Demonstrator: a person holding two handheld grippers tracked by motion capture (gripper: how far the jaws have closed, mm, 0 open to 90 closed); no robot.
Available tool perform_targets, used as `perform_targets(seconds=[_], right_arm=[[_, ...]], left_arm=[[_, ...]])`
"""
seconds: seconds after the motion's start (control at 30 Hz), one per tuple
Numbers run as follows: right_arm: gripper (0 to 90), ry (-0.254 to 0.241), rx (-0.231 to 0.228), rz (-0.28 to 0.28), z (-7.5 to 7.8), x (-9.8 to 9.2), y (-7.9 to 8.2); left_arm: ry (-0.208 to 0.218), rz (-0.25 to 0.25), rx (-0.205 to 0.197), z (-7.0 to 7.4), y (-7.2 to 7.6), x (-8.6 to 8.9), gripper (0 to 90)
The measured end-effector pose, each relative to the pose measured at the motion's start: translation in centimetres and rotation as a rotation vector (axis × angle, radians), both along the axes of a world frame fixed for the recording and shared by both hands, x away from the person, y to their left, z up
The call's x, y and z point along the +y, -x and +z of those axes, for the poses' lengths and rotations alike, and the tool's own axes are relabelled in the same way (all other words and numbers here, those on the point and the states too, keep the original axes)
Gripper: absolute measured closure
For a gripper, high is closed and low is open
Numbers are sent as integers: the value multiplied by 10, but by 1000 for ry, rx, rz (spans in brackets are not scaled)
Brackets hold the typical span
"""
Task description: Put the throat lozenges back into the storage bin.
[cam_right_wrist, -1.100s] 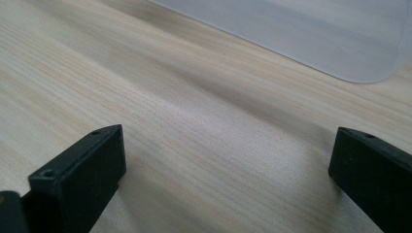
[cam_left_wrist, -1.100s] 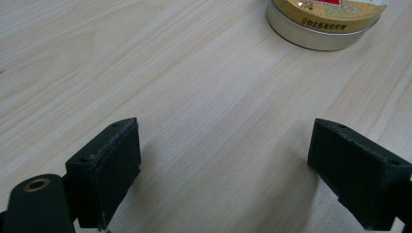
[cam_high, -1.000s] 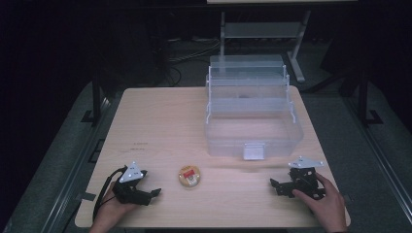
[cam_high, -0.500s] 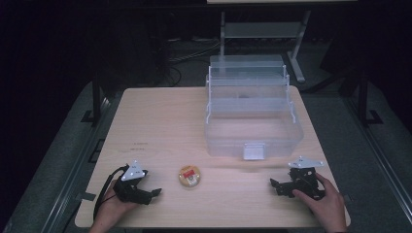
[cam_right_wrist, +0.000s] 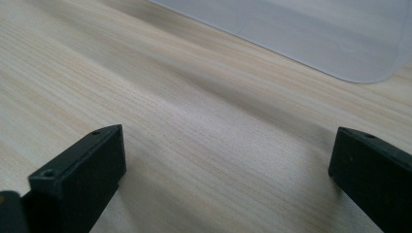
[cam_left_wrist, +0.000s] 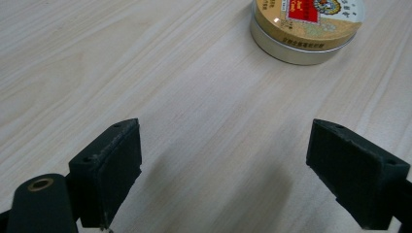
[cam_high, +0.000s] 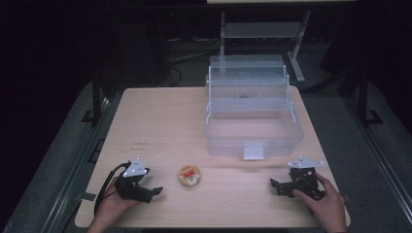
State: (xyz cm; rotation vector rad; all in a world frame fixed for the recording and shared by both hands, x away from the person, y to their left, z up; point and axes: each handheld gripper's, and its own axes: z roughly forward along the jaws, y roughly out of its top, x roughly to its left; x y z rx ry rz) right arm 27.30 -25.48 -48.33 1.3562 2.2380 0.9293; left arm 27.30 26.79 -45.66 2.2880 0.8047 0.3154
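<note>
clear plastic box (cam_high: 252,121) on wooden table (cam_high: 160,121), far side.

The left tool (cam_high: 154,191) sits low at the near left, held in the person's left hand (cam_high: 112,208). Its two black jaws stand wide apart and point to the right, with nothing between them. A black cable loops out from its back. A grey three-cornered plate sits on top of it. The right tool (cam_high: 275,185) sits low at the near right, held in the right hand (cam_high: 324,203). Its jaws stand wide apart too and point to the left, with nothing between them. It has the same grey plate on top. Both hands come in from the near edge, well apart from each other.
</note>
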Motion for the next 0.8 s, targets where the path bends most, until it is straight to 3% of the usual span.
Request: perform_targets(seconds=[0.3, 0.8], right_arm=[[0, 1, 0, 1, 0, 0, 0], [0, 1, 0, 1, 0, 0, 0]], left_arm=[[-25, -35, 18, 8, -2, -7, 127], [-31, -63, 34, 24, -11, -17, 127]])
